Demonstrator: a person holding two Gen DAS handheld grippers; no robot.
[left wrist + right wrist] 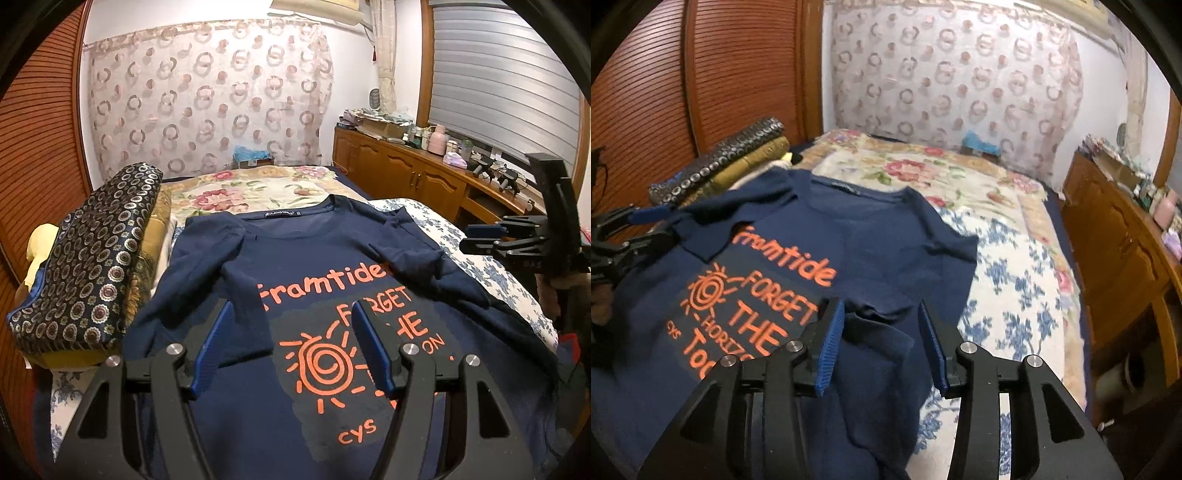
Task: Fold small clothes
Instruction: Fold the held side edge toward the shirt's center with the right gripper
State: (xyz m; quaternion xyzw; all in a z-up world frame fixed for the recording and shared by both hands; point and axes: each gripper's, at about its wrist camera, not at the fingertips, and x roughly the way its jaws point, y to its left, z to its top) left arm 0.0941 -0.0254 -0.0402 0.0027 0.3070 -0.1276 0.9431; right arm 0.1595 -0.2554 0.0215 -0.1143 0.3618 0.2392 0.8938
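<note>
With both the left hand-held gripper point(291, 343) and right hand-held gripper point(881, 343) apart and empty, the navy T-shirt's point(317, 258) loosely folded-in right sleeve point(882, 332) could spring back open.

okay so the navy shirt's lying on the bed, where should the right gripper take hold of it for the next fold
Probably the loose sleeve cuff of the navy T-shirt, which lies bunched just ahead of the open right gripper. Come down from above, from the shirt's right edge, one finger on each side of the raised fold. The flat printed chest offers no edge to pinch.
</note>
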